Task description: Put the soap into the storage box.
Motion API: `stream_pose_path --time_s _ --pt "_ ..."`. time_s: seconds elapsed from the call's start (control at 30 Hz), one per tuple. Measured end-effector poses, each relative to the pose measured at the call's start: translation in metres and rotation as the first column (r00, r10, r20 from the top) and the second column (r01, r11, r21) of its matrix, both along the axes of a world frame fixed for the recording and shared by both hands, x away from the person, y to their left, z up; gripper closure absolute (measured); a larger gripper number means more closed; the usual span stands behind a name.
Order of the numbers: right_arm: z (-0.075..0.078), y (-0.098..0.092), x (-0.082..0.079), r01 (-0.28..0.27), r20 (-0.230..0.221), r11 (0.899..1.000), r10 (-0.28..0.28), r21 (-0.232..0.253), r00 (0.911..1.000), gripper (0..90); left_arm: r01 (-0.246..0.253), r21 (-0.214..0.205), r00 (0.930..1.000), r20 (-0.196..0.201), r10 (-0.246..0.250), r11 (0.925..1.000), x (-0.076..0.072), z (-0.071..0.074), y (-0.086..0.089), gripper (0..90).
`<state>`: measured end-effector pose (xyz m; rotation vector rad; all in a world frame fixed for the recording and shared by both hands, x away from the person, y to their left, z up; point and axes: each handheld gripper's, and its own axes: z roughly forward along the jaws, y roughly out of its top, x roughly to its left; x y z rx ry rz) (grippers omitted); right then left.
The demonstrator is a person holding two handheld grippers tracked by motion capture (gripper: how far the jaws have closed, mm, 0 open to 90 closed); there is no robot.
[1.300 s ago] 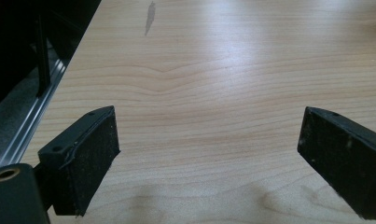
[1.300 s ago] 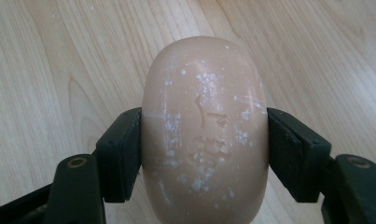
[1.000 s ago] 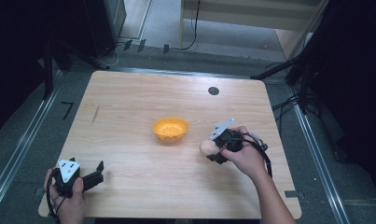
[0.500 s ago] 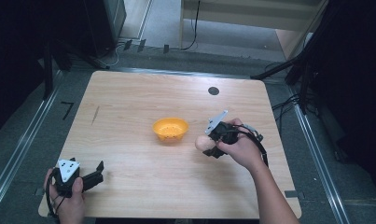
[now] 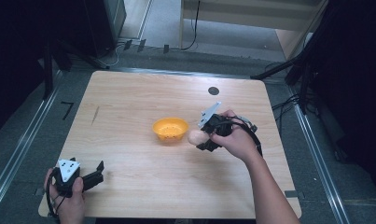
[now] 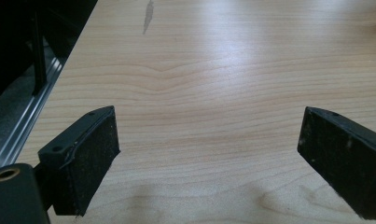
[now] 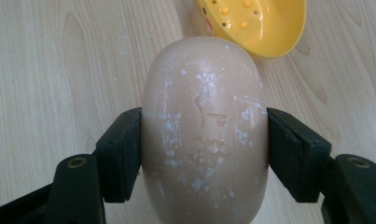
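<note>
1. High view: right gripper (image 5: 200,138) has moved left toward frame centre since the two earlier frames, egg (image 5: 195,136) still clamped; it now sits just right of the bowl (image 5: 170,128). Earlier it was further right and lower, well clear of the bowl.
2. High view: left gripper (image 5: 94,175) unchanged at lower left of frame, held in the left hand (image 5: 66,198) near the table (image 5: 129,98) edge. Bowl also unmoved at centre.
3. Right gripper view adds detail the high view lacks: egg (image 7: 203,126) is tan with white powdery flecks, and the bowl (image 7: 260,25) at the top of frame has small holes in its floor. Egg's far end overlaps the bowl rim in this view; touching or above it, cannot tell.
4. Left gripper view: jaws spread wide at lower left and lower right of frame, bare wood (image 6: 199,84) between them, nothing held. A dark streak (image 6: 148,11) on the wood at top.
5. Egg vs jaws: the right gripper's (image 7: 204,140) jaws are closed on the egg's two sides at about mid-length, pads (image 7: 122,149) flat against it; the egg sticks out past the jaw tips toward the bowl.
</note>
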<state>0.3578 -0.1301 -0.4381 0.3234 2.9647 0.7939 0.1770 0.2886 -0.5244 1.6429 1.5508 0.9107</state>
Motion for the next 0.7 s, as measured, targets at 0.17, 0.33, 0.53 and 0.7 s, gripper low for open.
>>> stream_pose_path --time_s 0.17,0.33,0.53,0.7 --pt "0.005 0.009 0.007 -0.020 0.007 1.000 0.020 -0.001 0.9998 33.4 -0.003 -0.002 1.0000 -0.001 0.003 1.0000 0.001 0.000 0.000 5.7" --pt "0.010 0.014 0.009 -0.035 0.008 0.999 0.035 -0.011 0.9994 33.4 -0.005 -0.008 1.0000 0.003 0.005 1.0000 0.000 0.000 0.001 6.4" --pt "0.013 0.023 0.015 -0.057 0.013 0.998 0.057 -0.013 0.9983 33.3 -0.002 -0.009 1.0000 0.002 0.002 1.0000 0.000 0.000 0.001 6.4" --pt "0.014 0.034 0.024 -0.080 0.024 0.997 0.081 -0.009 0.9965 33.3 -0.003 -0.024 1.0000 -0.002 0.003 0.9997 0.000 0.000 0.002 6.4"
